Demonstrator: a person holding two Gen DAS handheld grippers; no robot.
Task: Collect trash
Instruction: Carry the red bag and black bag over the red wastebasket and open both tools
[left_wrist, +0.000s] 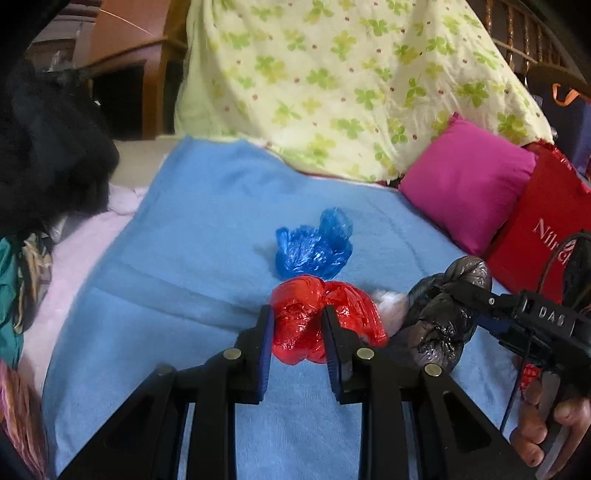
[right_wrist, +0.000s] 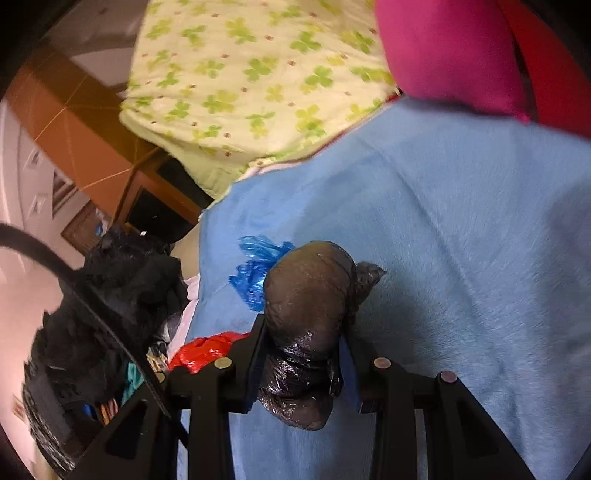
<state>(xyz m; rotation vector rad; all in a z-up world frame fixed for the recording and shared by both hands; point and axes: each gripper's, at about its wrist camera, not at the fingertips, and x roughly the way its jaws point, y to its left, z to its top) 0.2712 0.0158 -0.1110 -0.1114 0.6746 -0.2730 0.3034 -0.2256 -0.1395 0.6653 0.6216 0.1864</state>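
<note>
The left gripper (left_wrist: 297, 325) is closed on the crumpled red plastic bag (left_wrist: 325, 319), gripping one lobe between its fingers; the blue plastic bag (left_wrist: 314, 247) lies just ahead on the blue towel (left_wrist: 184, 258). To its right, the right gripper (right_wrist: 301, 354) clamps the black plastic bag (right_wrist: 306, 332), lifted, probably for carrying off. Only the right wrist view shows the dark basket (right_wrist: 74, 350) at left, likely the trash's destination.
</note>
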